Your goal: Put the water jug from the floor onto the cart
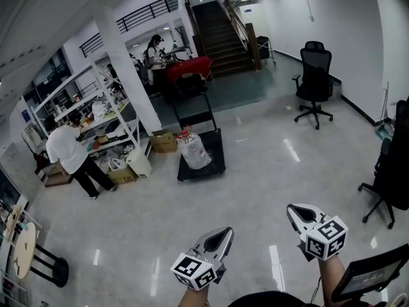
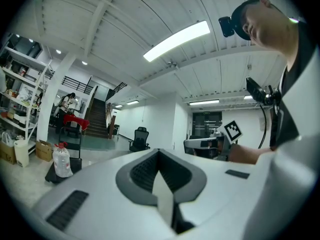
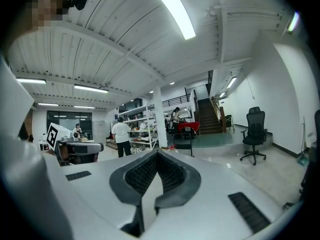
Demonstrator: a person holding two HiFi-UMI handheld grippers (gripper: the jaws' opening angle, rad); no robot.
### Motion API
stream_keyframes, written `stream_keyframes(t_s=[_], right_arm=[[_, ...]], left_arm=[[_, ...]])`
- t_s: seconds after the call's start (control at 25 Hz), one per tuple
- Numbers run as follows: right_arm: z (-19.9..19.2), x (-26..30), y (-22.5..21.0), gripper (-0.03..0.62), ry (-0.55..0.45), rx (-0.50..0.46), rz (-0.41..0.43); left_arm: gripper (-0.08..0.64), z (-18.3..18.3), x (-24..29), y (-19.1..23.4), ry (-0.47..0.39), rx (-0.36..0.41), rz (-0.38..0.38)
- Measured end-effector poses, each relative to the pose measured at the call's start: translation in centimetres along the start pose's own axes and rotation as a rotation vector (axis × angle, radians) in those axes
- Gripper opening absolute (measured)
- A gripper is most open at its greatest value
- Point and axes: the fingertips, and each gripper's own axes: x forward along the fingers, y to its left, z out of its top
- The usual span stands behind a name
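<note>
Both hands are reaching out side by side, pointing roughly level. The left gripper (image 1: 223,234) and right gripper (image 1: 295,210) are each showing jaws pressed fully together, gripping nothing. The water jug (image 1: 193,151) is sitting on the black cart (image 1: 216,166), well ahead. Bare glossy floor is stretching between. A cardboard box (image 1: 164,141) and shelving (image 1: 96,110) are crowding the cart's left, with an office chair (image 1: 314,82) standing well off right.

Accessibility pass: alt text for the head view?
A water jug sits on a black flat cart across a glossy floor; the left tool and right tool show shut and empty at the bottom edge. A person in white stands at shelves on the left.
</note>
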Motion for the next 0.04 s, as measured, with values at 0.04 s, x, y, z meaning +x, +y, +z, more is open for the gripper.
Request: stream_keyframes(t_s=[0.04], right_arm=[[0.04,-0.10,0.01,0.002,0.001,0.002,-0.002]], left_arm=[[0.000,0.04,-0.07,-0.03,0.002,-0.001,0.001]])
